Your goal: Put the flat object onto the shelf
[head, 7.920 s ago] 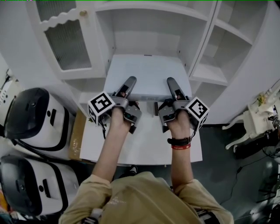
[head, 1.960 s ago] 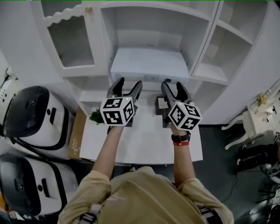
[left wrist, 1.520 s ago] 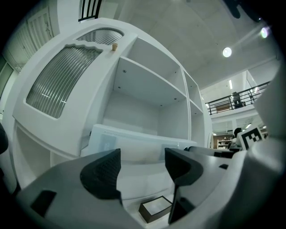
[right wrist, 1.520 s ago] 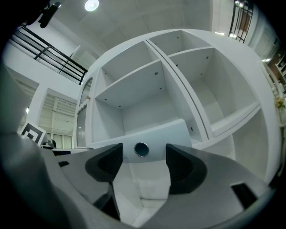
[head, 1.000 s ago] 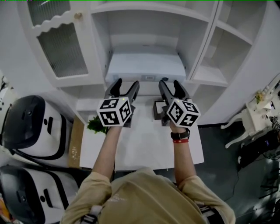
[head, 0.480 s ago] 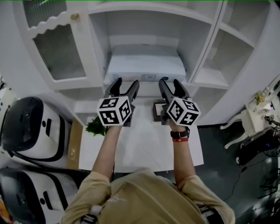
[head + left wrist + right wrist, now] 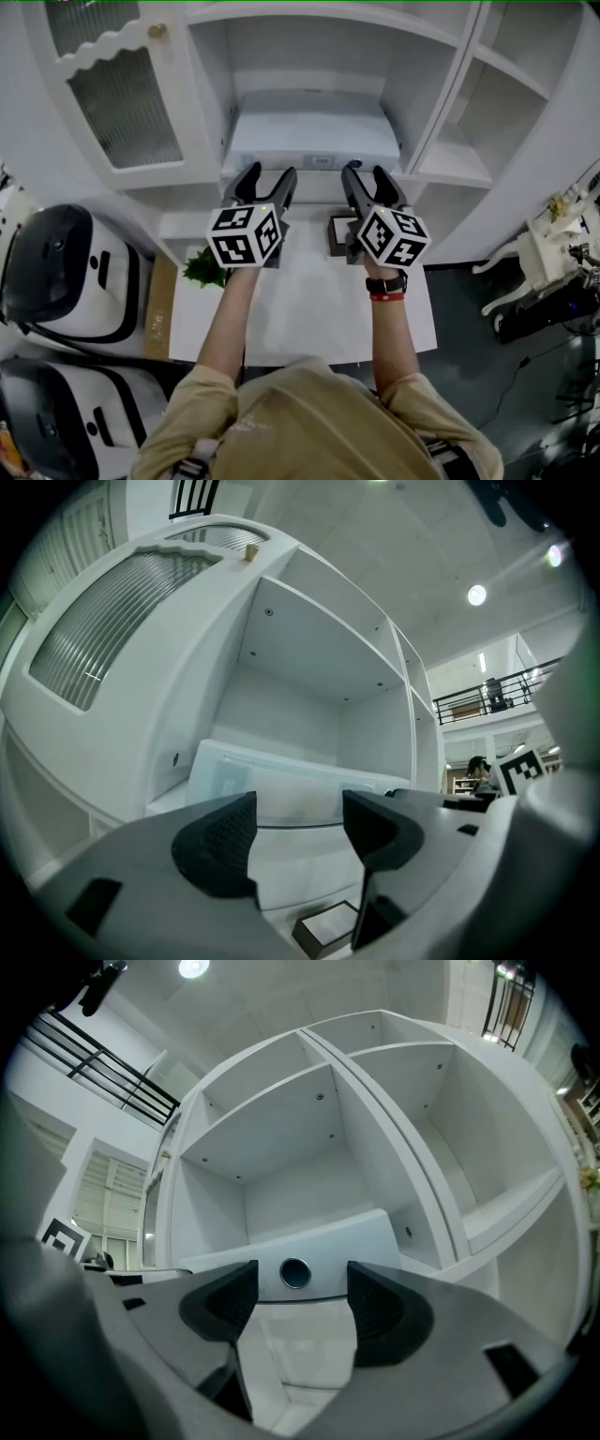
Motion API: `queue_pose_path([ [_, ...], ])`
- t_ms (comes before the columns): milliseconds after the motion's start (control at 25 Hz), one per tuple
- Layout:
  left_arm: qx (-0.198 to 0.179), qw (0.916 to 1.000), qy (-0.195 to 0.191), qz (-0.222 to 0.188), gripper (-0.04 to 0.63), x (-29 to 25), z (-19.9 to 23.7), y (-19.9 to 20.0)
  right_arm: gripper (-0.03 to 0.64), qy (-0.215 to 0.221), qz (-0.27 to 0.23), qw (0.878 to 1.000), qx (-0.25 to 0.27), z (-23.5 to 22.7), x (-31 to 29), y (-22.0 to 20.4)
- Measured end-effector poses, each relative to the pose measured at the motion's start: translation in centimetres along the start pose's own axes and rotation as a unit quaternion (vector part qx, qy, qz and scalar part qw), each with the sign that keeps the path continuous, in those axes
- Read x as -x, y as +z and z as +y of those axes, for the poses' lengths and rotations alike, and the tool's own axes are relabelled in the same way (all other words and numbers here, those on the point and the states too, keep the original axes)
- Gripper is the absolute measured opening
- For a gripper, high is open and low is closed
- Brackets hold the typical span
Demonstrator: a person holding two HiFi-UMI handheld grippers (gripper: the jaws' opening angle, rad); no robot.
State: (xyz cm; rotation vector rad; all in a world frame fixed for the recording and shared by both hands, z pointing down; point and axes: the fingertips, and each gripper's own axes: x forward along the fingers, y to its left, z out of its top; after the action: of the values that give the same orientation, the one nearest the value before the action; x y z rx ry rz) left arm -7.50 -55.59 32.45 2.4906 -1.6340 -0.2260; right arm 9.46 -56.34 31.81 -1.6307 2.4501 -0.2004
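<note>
Both jaw pairs stand apart with nothing between them: left gripper (image 7: 269, 178), just narrowed a little, and right gripper (image 7: 365, 178) hover level above the surface (image 7: 309, 309). Just beyond them, untouched, the flat object (image 7: 314, 131) lies in the shelf (image 7: 309, 52), middle compartment.

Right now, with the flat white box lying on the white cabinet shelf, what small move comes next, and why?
Probably draw both grippers back: the flat white box lies on the shelf, and the left gripper and right gripper stand open, holding nothing.
</note>
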Motion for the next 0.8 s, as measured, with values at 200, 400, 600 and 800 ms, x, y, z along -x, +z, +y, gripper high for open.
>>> queue_pose_path([
  [200,0.006,1.0,-0.006,0.004,0.302,0.6,-0.2,-0.2,0.311,0.001,0.005,1.0,0.0,0.1,0.6,-0.2],
  [400,-0.004,1.0,-0.002,0.004,0.302,1.9,-0.7,-0.5,0.311,0.0,0.008,1.0,0.001,0.3,1.9,-0.6],
  [600,-0.011,0.9999,0.0,0.011,0.302,3.1,-0.9,-1.5,0.307,-0.002,0.011,1.0,0.009,0.6,3.3,-1.0],
  [800,-0.019,0.9997,0.002,0.015,0.302,4.3,-1.1,-2.9,0.291,-0.004,0.024,0.999,0.024,0.7,4.5,-2.4],
])
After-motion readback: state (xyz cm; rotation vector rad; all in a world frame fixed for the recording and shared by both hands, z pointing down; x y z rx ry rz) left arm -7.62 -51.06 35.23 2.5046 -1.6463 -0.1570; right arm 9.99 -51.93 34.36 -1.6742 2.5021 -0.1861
